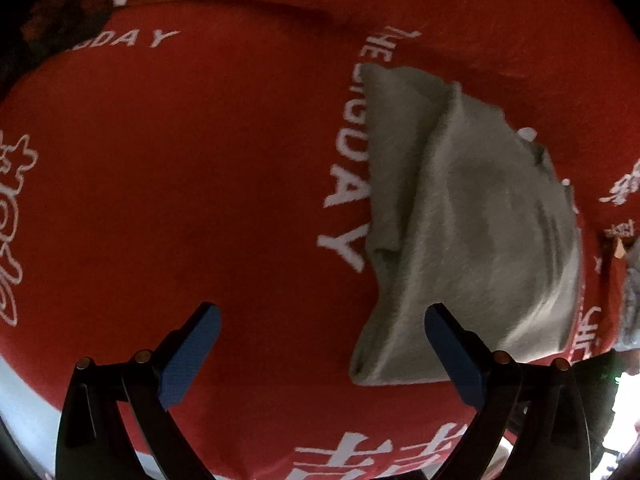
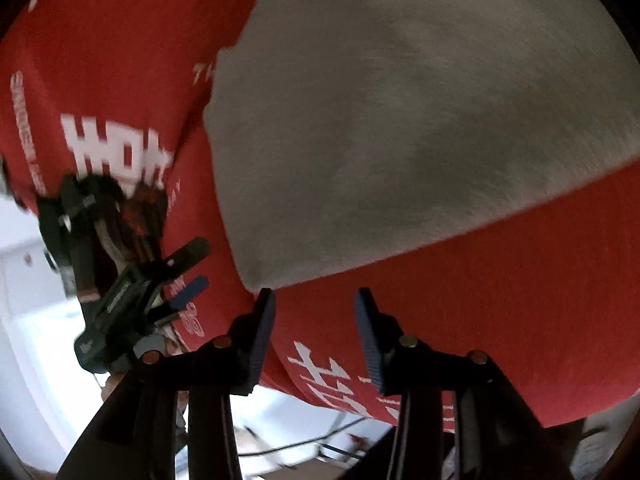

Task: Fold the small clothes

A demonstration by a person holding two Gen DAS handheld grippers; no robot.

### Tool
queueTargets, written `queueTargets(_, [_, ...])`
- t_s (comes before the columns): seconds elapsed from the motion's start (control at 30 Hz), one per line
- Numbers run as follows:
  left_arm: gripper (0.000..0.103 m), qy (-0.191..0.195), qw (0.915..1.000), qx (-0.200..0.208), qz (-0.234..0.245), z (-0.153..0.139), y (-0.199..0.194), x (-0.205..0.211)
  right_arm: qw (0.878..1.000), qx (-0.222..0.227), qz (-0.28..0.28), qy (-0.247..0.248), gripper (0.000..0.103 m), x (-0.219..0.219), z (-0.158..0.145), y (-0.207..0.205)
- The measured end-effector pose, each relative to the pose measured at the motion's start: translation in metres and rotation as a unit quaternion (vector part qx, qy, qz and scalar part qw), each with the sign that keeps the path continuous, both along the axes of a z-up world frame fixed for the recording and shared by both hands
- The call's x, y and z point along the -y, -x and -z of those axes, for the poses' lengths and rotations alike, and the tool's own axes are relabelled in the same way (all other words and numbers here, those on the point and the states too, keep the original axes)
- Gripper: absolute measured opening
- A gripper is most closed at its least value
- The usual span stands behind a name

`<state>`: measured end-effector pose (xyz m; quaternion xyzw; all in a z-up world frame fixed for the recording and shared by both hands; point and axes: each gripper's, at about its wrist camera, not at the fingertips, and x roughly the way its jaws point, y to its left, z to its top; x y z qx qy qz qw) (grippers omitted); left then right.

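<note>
A small grey garment [image 1: 472,224] lies folded over itself on a red cloth with white lettering [image 1: 192,184]. My left gripper [image 1: 320,320] is open and empty, hovering above the red cloth just left of the garment's near corner. In the right wrist view the grey garment [image 2: 420,120] fills the upper right. My right gripper [image 2: 316,300] is open and empty, just below the garment's near corner. The left gripper also shows in the right wrist view [image 2: 192,272], at the left, open.
The red cloth [image 2: 520,288] covers the whole work surface. Its near edge drops off to a pale floor [image 2: 40,300] at the lower left. Some cables and clutter [image 2: 320,448] lie below the edge.
</note>
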<state>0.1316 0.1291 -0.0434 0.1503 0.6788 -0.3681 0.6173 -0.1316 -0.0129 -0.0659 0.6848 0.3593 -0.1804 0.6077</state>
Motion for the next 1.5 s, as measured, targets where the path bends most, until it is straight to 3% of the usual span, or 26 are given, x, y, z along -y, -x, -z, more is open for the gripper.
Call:
queueTargets(0.1, [0.102, 0.026, 0.9994, -0.018, 0.015, 0.002, 0.0, 0.013, 0.999, 0.018, 0.05, -0.008, 0.045, 0.002, 0.009, 0.009])
queueTargets(0.23, [0.102, 0.056, 0.9965, -0.062, -0.002, 0.012, -0.008, 0.026, 0.992, 0.047, 0.11, -0.024, 0.046, 0.007, 0.022, 0.007])
queueTargets(0.43, [0.102, 0.083, 0.9887, -0.123, -0.024, 0.027, -0.021, 0.033, 0.991, 0.066, 0.119, -0.009, 0.047, 0.017, 0.023, -0.014])
queueTargets(0.47, [0.102, 0.085, 0.987, -0.134, -0.023, 0.031, -0.022, 0.037, 0.99, 0.07, 0.12, -0.019, 0.042, 0.019, 0.024, -0.019])
queueTargets(0.5, [0.102, 0.086, 0.9845, -0.152, -0.023, 0.037, -0.024, 0.041, 0.989, 0.077, 0.123, -0.041, 0.019, 0.021, 0.028, -0.021])
queueTargets(0.53, [0.102, 0.087, 0.9825, -0.163, -0.023, 0.04, -0.025, 0.044, 0.987, 0.084, 0.126, -0.055, 0.008, 0.022, 0.03, -0.021])
queueTargets(0.6, [0.102, 0.098, 0.976, -0.193, -0.025, 0.047, -0.026, 0.051, 0.983, 0.111, 0.134, -0.066, 0.008, 0.025, 0.027, -0.02])
queueTargets(0.73, [0.102, 0.13, 0.9574, -0.256, -0.026, 0.057, -0.026, 0.07, 0.983, 0.148, 0.101, -0.028, 0.008, 0.04, -0.005, -0.02])
queueTargets(0.93, [0.102, 0.169, 0.9431, -0.286, 0.002, 0.044, -0.011, 0.114, 0.98, 0.178, 0.087, -0.012, 0.008, 0.056, -0.029, -0.016])
queueTargets(1.1, [0.101, 0.154, 0.9586, -0.232, 0.058, 0.027, 0.019, 0.152, 0.982, 0.172, 0.078, -0.019, 0.008, 0.051, -0.025, -0.018])
queueTargets(1.13, [0.089, 0.14, 0.9642, -0.215, 0.068, 0.028, 0.025, 0.155, 0.983, 0.166, 0.076, -0.023, 0.008, 0.049, -0.022, -0.017])
queueTargets(1.17, [0.069, 0.128, 0.9679, -0.202, 0.077, 0.03, 0.03, 0.159, 0.982, 0.166, 0.077, -0.034, 0.008, 0.047, -0.02, -0.017])
queueTargets(1.23, [0.05, 0.089, 0.9768, -0.169, 0.096, 0.036, 0.04, 0.166, 0.989, 0.137, 0.049, -0.029, 0.008, 0.043, -0.019, -0.017])
queueTargets(1.33, [0.047, 0.092, 0.9797, -0.143, 0.106, 0.031, 0.042, 0.166, 0.998, 0.06, -0.025, -0.003, 0.015, 0.04, -0.024, -0.018])
queueTargets(1.4, [0.047, 0.085, 0.9817, -0.132, 0.108, 0.03, 0.043, 0.167, 0.996, 0.009, -0.09, 0.025, 0.044, 0.041, -0.032, -0.015])
queueTargets(1.43, [0.047, 0.081, 0.9825, -0.131, 0.105, 0.031, 0.043, 0.167, 0.993, -0.001, -0.108, 0.041, 0.048, 0.044, -0.038, -0.011])
queueTargets(1.5, [0.047, 0.079, 0.9841, -0.128, 0.095, 0.031, 0.042, 0.165, 0.99, -0.008, -0.116, 0.074, 0.048, 0.055, -0.051, 0.0])
